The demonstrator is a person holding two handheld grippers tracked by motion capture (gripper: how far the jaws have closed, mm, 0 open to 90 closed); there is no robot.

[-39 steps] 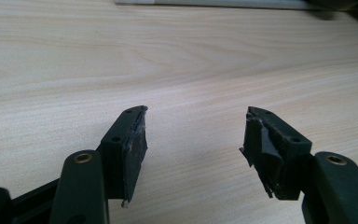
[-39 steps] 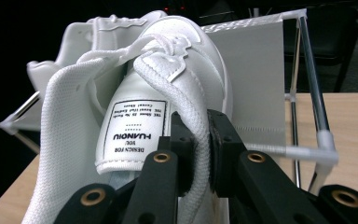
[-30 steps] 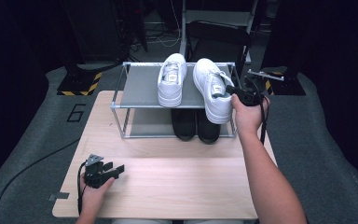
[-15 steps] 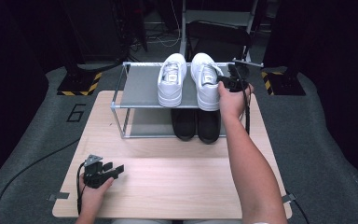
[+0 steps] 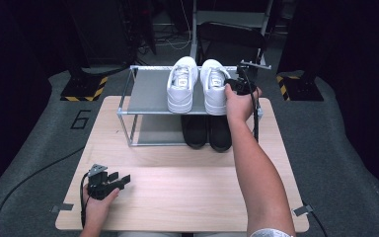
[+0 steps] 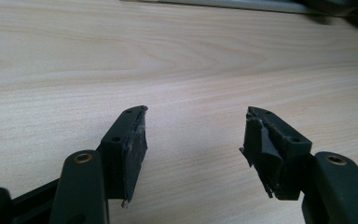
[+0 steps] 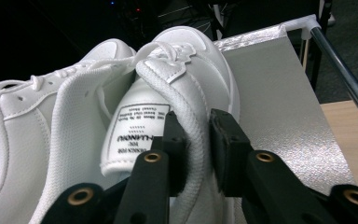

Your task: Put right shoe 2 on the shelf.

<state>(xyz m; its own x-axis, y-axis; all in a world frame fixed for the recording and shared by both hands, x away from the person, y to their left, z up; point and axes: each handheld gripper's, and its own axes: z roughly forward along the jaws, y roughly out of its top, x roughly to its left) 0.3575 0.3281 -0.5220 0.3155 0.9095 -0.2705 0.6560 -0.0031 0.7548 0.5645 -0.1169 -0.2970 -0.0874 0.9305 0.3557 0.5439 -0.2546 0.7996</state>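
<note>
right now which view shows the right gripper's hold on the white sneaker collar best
The right gripper view: the right gripper straddles the white sneaker's padded collar, jaws just opening. The high view shows the hand covering that gripper. The left gripper view shows bare table.

A wooden bench (image 5: 187, 197) carries a metal shoe rack (image 5: 150, 91): white sneakers (image 5: 197, 84) on top, black shoes (image 5: 207, 133) beneath.

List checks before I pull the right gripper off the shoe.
1. Right gripper jaws have just been opening, right shoe's collar between them, pads not pressing: ok.
2. Right shoe flat on rack top: ok.
3. Level with left shoe: ok.
4. Inner jaw clear of tongue: cannot tell.
5. Left gripper open, over table: ok.
</note>
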